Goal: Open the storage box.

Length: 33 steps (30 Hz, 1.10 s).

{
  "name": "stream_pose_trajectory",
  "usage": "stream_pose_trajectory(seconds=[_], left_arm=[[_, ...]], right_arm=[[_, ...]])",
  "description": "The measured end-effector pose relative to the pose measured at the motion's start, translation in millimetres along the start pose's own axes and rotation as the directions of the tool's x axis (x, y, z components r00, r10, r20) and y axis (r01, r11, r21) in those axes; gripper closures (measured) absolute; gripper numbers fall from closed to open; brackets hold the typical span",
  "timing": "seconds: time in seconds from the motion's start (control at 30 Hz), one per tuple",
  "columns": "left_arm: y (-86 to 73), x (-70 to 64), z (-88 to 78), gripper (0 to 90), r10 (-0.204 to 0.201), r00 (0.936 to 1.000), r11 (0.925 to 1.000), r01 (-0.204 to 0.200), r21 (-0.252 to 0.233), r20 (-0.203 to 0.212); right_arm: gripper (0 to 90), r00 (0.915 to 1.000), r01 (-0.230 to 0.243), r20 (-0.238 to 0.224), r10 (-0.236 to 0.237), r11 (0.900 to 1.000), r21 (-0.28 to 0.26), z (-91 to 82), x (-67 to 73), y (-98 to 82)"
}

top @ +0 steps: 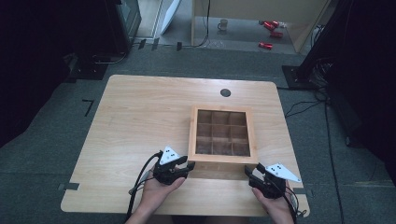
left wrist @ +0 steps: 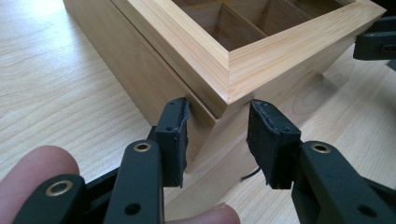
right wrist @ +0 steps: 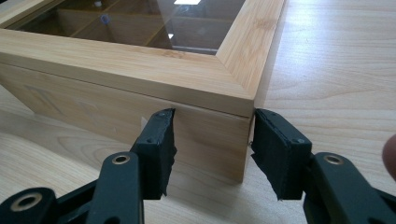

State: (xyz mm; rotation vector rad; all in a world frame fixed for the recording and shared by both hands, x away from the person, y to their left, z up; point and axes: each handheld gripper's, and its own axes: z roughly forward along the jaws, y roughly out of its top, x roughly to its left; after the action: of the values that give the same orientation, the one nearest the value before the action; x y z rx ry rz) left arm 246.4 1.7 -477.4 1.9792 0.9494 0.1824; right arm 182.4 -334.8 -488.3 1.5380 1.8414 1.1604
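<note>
A light wooden box (top: pixel 222 159) with a glass lid and several compartments lies on the table, right of the middle. In the left gripper view, my left gripper (left wrist: pixel 218 135) is shut on the box's (left wrist: pixel 261 51) near-left corner, one pad on each side face just below the lid. From above, the left gripper (top: pixel 189 164) touches that corner. My right gripper (top: pixel 250 172) straddles the near-right corner. In the right gripper view, its (right wrist: pixel 210 135) pads sit close on either side of the box's (right wrist: pixel 116 60) corner and do not clearly press on it.
The wooden table (top: pixel 140 121) has a black round grommet (top: pixel 225 92) behind the box. The table's front edge lies just under both hands. On the floor beyond stand a mug (top: pixel 223 24) and red items (top: pixel 270 25). The other gripper (left wrist: pixel 373 44) shows in the left gripper view.
</note>
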Motion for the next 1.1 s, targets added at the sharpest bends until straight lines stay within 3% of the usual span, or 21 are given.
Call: stream_pose_trajectory(seconds=[0.13, 0.23, 0.53, 1.0, 1.1], left_arm=[[0.5, 1.5, 2.5, 55.7, -0.01, 0.9999, 0.9998, 0.01, 0.014, 0.012], [-1.6, 0.0, 9.1, 54.8, 0.006, 0.9998, 0.998, -0.005, 0.063, -0.017], [2.2, -0.2, 2.6, 53.3, -0.011, 0.9999, 0.9998, 0.011, 0.014, 0.003], [5.1, -0.9, 0.4, 54.9, 0.013, 0.9999, 0.9999, -0.013, 0.012, -0.004], [5.8, -0.6, -0.1, 54.8, 0.015, 0.9999, 0.9999, -0.015, 0.008, -0.002]], right_arm=[[49.6, 1.0, -0.007, -0.003, 0.007, 1.0, -0.001, -0.2, -0.5, -0.2], [49.7, 1.0, -0.008, -0.003, 0.008, 1.0, -0.002, -0.2, -0.4, -0.4], [50.6, 0.9999, -0.01, -0.002, 0.01, 1.0, -0.007, -0.3, -0.5, -1.6], [50.4, 0.9998, -0.018, 0.002, 0.018, 1.0, -0.026, -2.3, 0.2, -0.9], [50.5, 0.9996, -0.016, 0.025, 0.017, 0.999, -0.043, -4.4, -0.4, 0.6]])
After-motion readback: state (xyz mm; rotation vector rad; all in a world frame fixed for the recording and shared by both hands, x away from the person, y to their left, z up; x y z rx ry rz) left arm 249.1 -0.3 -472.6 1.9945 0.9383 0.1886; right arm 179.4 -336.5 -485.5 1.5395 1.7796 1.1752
